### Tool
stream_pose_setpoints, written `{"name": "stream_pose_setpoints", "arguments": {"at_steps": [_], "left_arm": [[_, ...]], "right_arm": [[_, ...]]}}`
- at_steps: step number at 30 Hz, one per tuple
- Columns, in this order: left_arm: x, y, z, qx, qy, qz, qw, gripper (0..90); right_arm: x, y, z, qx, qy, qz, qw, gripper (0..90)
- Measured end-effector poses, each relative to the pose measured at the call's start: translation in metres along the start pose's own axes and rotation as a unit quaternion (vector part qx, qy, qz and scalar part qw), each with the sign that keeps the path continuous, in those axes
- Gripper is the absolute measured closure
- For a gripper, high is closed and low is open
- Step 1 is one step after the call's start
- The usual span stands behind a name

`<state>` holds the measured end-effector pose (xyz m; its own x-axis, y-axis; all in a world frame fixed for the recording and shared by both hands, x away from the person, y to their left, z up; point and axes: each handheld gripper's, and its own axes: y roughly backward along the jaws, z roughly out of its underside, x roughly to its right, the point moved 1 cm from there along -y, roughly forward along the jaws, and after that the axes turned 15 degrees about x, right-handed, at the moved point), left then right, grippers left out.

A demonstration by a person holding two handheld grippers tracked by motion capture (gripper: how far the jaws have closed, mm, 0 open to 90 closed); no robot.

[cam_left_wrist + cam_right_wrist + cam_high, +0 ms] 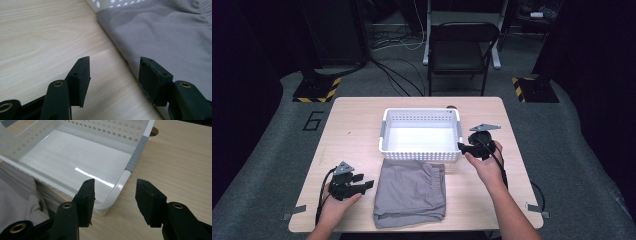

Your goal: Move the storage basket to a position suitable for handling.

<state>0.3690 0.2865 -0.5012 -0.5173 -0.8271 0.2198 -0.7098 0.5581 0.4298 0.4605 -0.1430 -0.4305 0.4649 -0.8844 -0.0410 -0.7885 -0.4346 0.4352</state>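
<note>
One grey cloth (pixel 411 192), folded, flat on the counter (pixel 352 125), touching the near side of one white basket (pixel 384 131). Basket empty, so nothing put away yet; looks like the cloth goes in there, and all of that is left to do. Two grippers, both with jaws apart and holding nothing. Left gripper (pixel 368 184) just beside the cloth's left edge, close to a grab. Right gripper (pixel 460 146) at the basket's near right corner, maybe to hold it. One chair (pixel 464 50) behind the counter.

Bright overhead light on the table (pixel 357 125), dark surroundings, glare streak inside the basket (pixel 75 157), near jaws soft.
</note>
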Motion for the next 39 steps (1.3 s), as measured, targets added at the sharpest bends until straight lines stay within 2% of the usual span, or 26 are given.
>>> {"name": "stream_pose_setpoints", "arguments": {"at_steps": [1,3,6,7,9,11,13,17,20,21,22,23,25,26,31,33,34,35,37,38,39], "left_arm": [[0.003,-0.001,-0.003,0.0,0.009,0.005,0.9999,45.0],[0.008,-0.002,-0.008,0.004,0.022,0.008,0.9997,45.8],[0.015,-0.008,-0.015,0.001,0.017,-0.016,0.9997,45.9],[0.017,-0.01,-0.016,0.001,0.018,-0.017,0.9997,45.9],[0.022,-0.011,-0.017,0.005,0.012,-0.021,0.9997,46.6],[0.023,-0.01,-0.017,-0.001,0.007,-0.02,0.9998,46.5],[0.026,-0.011,-0.014,0.003,0.001,-0.025,0.9997,45.6],[0.028,-0.012,-0.006,0.008,0.008,-0.016,0.9998,42.8],[0.029,-0.017,0.0,-0.013,0.005,-0.008,0.9999,43.0],[0.03,-0.019,0.002,-0.019,0.01,-0.005,0.9998,44.8],[0.031,-0.021,0.003,-0.028,0.015,-0.006,0.9995,44.7],[0.031,-0.021,0.003,-0.028,0.015,-0.006,0.9995,44.5],[0.033,-0.026,0.006,-0.028,0.01,-0.016,0.9994,42.6],[0.033,-0.026,0.005,-0.037,0.001,-0.011,0.9992,41.8],[0.034,-0.031,0.007,-0.029,-0.01,-0.015,0.9994,37.5],[0.035,-0.032,0.007,-0.03,-0.016,-0.012,0.9993,36.4],[0.035,-0.032,0.007,-0.037,-0.03,-0.009,0.9988,36.4],[0.036,-0.033,0.007,-0.042,-0.03,-0.011,0.9986,36.3],[0.036,-0.033,0.008,-0.049,-0.038,-0.012,0.998,36.3],[0.036,-0.034,0.009,-0.049,-0.042,-0.013,0.9978,36.3],[0.036,-0.034,0.009,-0.051,-0.046,-0.014,0.9975,36.3]], "right_arm": [[-0.002,0.002,0.001,-0.001,-0.004,0.001,1.0,49.9],[-0.005,0.011,0.005,-0.005,0.002,-0.005,1.0,50.5],[-0.012,0.021,0.012,-0.009,-0.002,-0.008,0.9999,50.5],[-0.013,0.023,0.014,-0.007,0.004,-0.013,0.9999,50.5],[-0.018,0.029,0.018,-0.007,-0.002,-0.021,0.9998,50.4],[-0.021,0.031,0.019,-0.005,-0.004,-0.023,0.9997,50.2],[-0.025,0.033,0.022,-0.002,0.003,-0.029,0.9996,50.1],[-0.033,0.036,0.029,0.01,0.008,-0.038,0.9992,50.1],[-0.039,0.034,0.037,0.016,0.021,-0.045,0.9986,49.5],[-0.042,0.03,0.041,0.013,0.035,-0.045,0.9983,48.9],[-0.043,0.027,0.044,0.014,0.042,-0.047,0.9979,48.7],[-0.043,0.027,0.044,0.014,0.042,-0.047,0.9979,48.7],[-0.048,0.021,0.051,0.007,0.058,-0.049,0.9971,48.4],[-0.05,0.019,0.053,0.006,0.063,-0.05,0.9967,48.1],[-0.052,0.016,0.057,0.007,0.07,-0.058,0.9959,48.0],[-0.053,0.013,0.059,0.001,0.067,-0.061,0.9959,47.9],[-0.053,0.012,0.06,0.0,0.069,-0.061,0.9957,47.9],[-0.053,0.01,0.062,-0.008,0.07,-0.063,0.9955,47.9],[-0.056,0.007,0.064,-0.016,0.057,-0.059,0.9965,47.7],[-0.055,0.004,0.066,-0.026,0.057,-0.068,0.9957,47.6],[-0.057,0.002,0.067,-0.027,0.043,-0.067,0.9964,47.5]]}}
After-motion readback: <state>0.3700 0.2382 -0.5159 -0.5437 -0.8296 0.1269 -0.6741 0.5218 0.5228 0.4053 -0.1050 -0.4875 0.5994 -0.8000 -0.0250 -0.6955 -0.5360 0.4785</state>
